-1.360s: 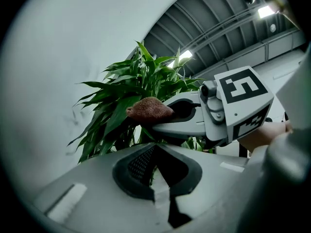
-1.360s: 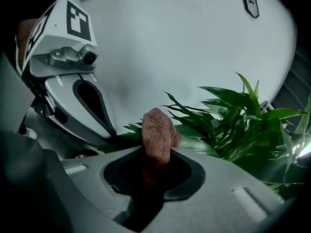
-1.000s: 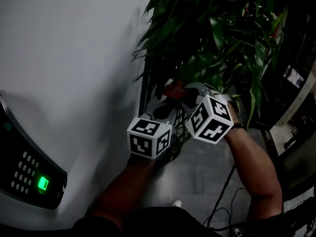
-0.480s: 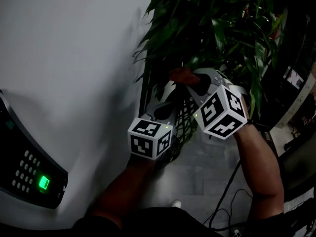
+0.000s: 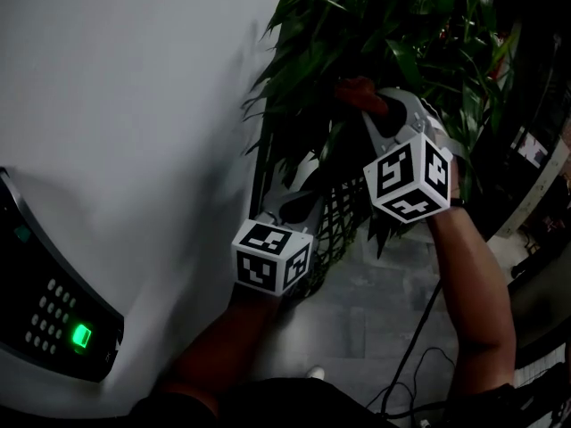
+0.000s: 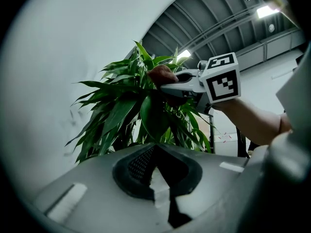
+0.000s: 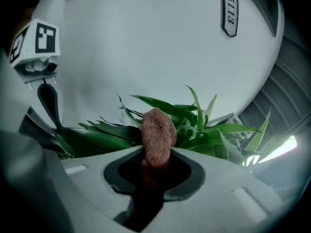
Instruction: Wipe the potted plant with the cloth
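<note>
The potted plant (image 5: 384,25) has long dark green leaves and stands against the white wall. My right gripper (image 5: 373,105) is up among the leaves, shut on a bunched brown cloth (image 5: 359,90). In the right gripper view the cloth (image 7: 158,132) sticks out from the shut jaws of that gripper (image 7: 156,161), in front of the leaves (image 7: 194,115). My left gripper (image 5: 303,175) sits lower, at the foliage's underside. In its own view the left gripper (image 6: 154,147) is shut, with the tip of a broad leaf (image 6: 154,113) pinched at the jaws. The cloth (image 6: 162,74) touches leaves above it.
A black wire-mesh stand (image 5: 339,217) holds the plant. A white wall (image 5: 134,105) runs along the left, and a device with a keypad and a green light (image 5: 53,315) sits at bottom left. Cables (image 5: 410,355) lie on the grey floor. Dark furniture stands at the right.
My right gripper has risen with the cloth, from beside the left gripper up into the leaves. The left gripper has stayed where it was.
</note>
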### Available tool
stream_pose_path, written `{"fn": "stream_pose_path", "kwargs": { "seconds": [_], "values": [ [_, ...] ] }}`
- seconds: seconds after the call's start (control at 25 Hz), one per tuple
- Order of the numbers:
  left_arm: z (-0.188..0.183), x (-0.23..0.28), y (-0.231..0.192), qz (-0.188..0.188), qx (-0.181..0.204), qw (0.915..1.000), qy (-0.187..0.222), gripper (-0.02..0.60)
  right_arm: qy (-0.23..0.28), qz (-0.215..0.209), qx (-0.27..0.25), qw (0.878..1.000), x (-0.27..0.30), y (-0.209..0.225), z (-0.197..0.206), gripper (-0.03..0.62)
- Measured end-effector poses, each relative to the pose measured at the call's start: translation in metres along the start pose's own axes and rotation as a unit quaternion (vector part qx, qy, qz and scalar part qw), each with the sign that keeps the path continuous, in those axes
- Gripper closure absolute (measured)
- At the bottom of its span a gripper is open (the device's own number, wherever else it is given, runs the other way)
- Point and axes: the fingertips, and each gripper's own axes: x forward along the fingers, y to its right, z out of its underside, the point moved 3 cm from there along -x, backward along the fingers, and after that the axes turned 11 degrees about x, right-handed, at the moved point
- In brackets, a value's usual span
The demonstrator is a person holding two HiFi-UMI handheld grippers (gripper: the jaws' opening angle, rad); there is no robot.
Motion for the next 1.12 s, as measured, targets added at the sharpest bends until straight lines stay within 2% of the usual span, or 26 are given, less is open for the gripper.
{"fn": "stream_pose_path", "kwargs": {
  "seconds": [0.08, 0.16, 0.68, 1.12],
  "values": [
    [-0.001, -0.001, 0.002, 0.003, 0.001, 1.0, 0.002, 0.565, -0.003, 0.019, -0.014, 1.0, 0.006, 0.002, 0.003, 0.522],
    [-0.002, -0.001, 0.004, 0.004, 0.001, 1.0, 0.003, 0.565, -0.011, 0.02, -0.027, 0.999, 0.013, -0.002, 0.008, 0.522],
    [0.001, -0.001, 0.003, 0.001, -0.004, 1.0, 0.001, 0.565, -0.027, -0.016, -0.037, 0.999, 0.017, -0.033, 0.018, 0.522],
    [0.002, 0.001, 0.007, 0.002, -0.005, 1.0, 0.0, 0.565, -0.037, -0.067, -0.039, 0.996, 0.008, -0.065, 0.026, 0.522]
  ]
}}
